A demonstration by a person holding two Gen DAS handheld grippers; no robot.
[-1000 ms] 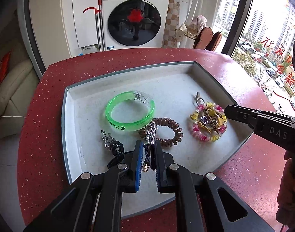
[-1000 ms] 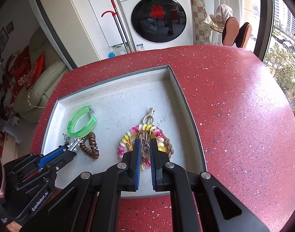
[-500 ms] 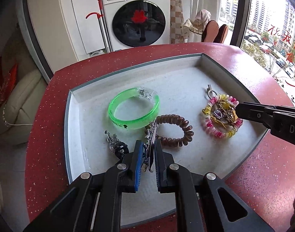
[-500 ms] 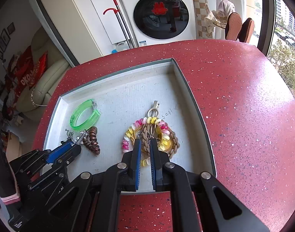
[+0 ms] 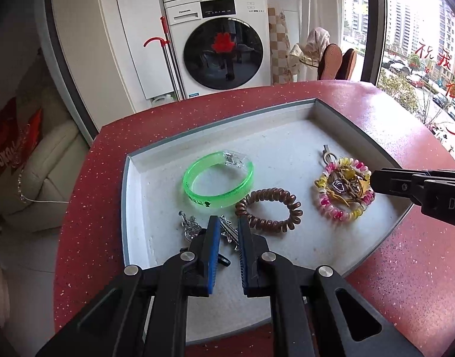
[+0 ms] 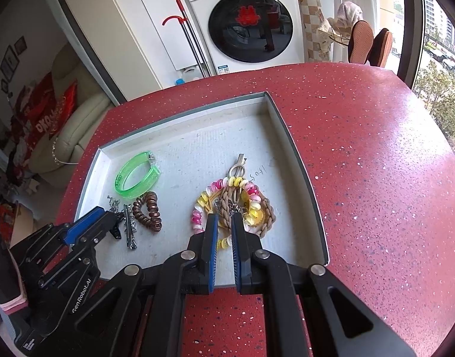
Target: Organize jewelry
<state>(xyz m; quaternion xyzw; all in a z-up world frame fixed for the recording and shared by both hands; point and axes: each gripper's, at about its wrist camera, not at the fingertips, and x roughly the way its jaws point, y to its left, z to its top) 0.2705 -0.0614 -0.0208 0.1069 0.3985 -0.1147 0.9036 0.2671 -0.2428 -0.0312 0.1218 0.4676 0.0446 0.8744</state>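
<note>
Red speckled table (image 6: 361, 154), washing machine (image 6: 248, 20) behind.

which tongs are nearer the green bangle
Left. The left tongs sit just in front of the green bangle, over a silver clip; the right tongs are across the tray at the bead bracelet.

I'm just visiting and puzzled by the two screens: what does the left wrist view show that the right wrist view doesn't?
Only the left wrist view shows the green bangle's clear clasp face-on, the left gripper from behind, and red characters on the window.

Only the right wrist view shows the braided cord inside the beaded bracelet, handwriting on the tray floor, and framed pictures on the left wall.

Both show the tray, brown spiral tie, silver hairpins, red table and washing machine.
</note>
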